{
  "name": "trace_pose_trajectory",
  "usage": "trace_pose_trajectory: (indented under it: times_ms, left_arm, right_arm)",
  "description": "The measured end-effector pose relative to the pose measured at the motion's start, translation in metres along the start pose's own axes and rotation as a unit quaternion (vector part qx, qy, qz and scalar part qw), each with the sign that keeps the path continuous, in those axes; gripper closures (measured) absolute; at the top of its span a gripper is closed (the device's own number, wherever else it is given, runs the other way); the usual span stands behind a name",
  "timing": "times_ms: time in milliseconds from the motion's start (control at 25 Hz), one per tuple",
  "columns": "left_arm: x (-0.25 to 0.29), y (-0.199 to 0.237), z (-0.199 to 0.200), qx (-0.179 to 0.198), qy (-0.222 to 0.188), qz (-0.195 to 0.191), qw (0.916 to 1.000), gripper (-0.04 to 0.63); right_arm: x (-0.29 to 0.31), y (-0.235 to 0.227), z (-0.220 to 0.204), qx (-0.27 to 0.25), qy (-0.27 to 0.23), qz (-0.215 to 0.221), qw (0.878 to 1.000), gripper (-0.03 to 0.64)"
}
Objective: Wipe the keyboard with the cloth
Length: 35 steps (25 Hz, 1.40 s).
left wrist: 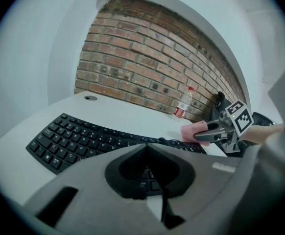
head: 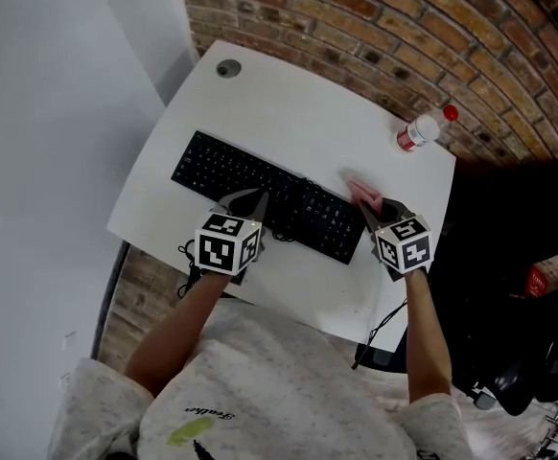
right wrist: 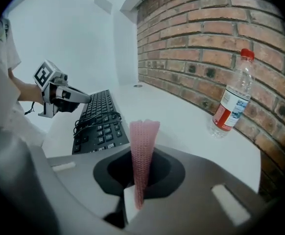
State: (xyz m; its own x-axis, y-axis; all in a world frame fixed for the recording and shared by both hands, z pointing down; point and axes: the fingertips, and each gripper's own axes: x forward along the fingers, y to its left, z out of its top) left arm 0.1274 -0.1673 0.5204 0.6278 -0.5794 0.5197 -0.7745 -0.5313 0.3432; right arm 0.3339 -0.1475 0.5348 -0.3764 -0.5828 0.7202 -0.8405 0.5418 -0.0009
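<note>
Left gripper (head: 247, 202) jaws together, empty, over keyboard (head: 221, 171) near edge on bench (head: 289, 94); right gripper (head: 375, 209) clamped on cloth (head: 363, 194) at keyboard's right end; risks: unpinned keyboard sliding, cloth snagging cable (right wrist: 96, 117).

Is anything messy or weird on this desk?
One thing: a black cable lies coiled on top of the keyboard keys, where wiping would probably snag it. Otherwise it looks tidy: the bottle stands upright by the brick wall, and nothing is spilled.
</note>
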Motion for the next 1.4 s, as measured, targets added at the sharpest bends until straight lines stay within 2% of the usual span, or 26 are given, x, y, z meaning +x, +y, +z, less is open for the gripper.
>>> trace_pose_trajectory:
  times_ms: [200,440,600,960,1400]
  left_arm:
    - [-0.006,0.008,0.0,-0.007,-0.004,0.019,0.9998,0.598]
    - [-0.013,0.019,-0.002,-0.015,-0.008,0.025,0.9995,0.598]
    - [-0.016,0.024,0.0,-0.013,-0.009,0.015,0.9998,0.598]
    - [-0.023,0.04,0.006,-0.003,-0.007,-0.005,1.0,0.598]
    - [-0.033,0.062,0.011,-0.003,-0.008,-0.019,0.9998,0.598]
  right_arm:
    - [0.009,0.011,0.004,0.009,0.002,0.038,0.999,0.591]
    - [0.018,0.019,0.019,0.028,-0.007,0.059,0.998,0.591]
    - [0.026,0.025,0.026,0.042,-0.006,0.061,0.997,0.591]
    - [0.042,0.035,0.04,0.109,-0.016,0.053,0.993,0.591]
    - [0.055,0.053,0.067,0.112,-0.016,0.063,0.992,0.591]
